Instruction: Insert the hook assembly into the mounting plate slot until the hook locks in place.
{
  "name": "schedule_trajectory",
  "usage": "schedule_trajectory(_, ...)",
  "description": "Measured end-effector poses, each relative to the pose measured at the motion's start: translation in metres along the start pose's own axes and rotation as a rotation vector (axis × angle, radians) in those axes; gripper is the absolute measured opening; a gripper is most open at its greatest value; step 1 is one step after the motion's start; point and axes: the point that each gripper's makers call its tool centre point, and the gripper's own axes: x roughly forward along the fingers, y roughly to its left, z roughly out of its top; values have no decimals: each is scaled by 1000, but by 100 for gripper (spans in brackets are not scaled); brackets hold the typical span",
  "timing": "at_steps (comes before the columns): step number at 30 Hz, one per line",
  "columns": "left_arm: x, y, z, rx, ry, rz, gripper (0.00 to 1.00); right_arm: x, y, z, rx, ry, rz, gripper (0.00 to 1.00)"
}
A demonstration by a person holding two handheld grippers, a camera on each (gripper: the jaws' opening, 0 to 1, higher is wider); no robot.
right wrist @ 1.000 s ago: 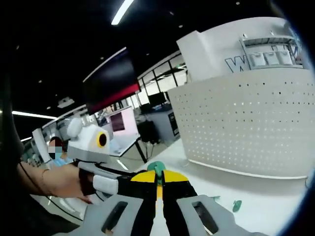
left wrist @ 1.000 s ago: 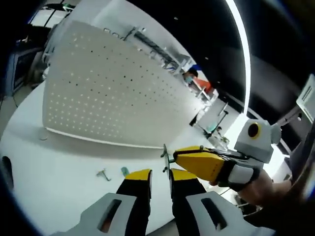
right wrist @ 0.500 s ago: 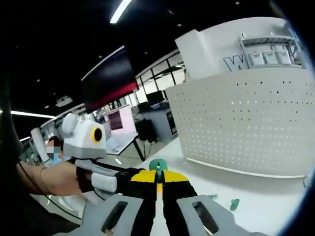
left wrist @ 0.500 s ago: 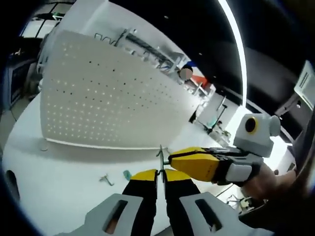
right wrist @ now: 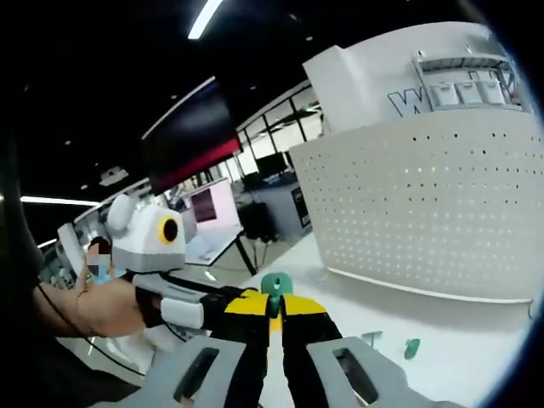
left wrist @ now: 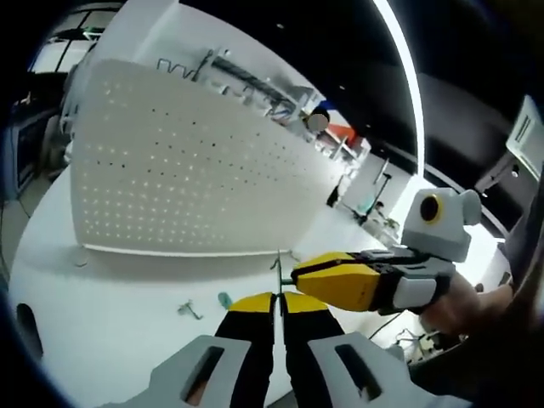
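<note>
left gripper view: the left gripper (left wrist: 278, 299) has its yellow-tipped fingers (left wrist: 252, 303) drawn together on a thin metal hook (left wrist: 277, 274) that stands up from between the tips. the right gripper (left wrist: 299, 276) enters from the right, held in a hand (left wrist: 463, 303), its yellow fingers meeting the same hook just above the left fingers. behind stands a white perforated board (left wrist: 187, 170) upright on the white surface (left wrist: 102, 314). on the surface, well apart from the fingers, lie a small metal part (left wrist: 188, 309) and a small green piece (left wrist: 224, 299).

right gripper view: the right gripper (right wrist: 273, 306) has its fingers (right wrist: 300, 305) closed, with a green plate (right wrist: 274, 284) rising from between the tips. the left gripper (right wrist: 248, 299) comes in from the left, held in a hand (right wrist: 102, 308), its tip touching the plate at the right fingers. a green piece (right wrist: 412, 348) lies on the surface (right wrist: 459, 340) before the board (right wrist: 425, 212).
</note>
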Motion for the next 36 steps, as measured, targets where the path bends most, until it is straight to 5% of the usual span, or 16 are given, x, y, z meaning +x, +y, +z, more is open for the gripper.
schedule_trajectory(21, -3, 13, 14, 101, -33, 78, 1, -12, 0, 10, -2, -27, -15, 8)
schedule_trajectory(36, -2, -1, 21, 209, -52, 77, 2, -12, 0, 15, -23, -52, -28, 8)
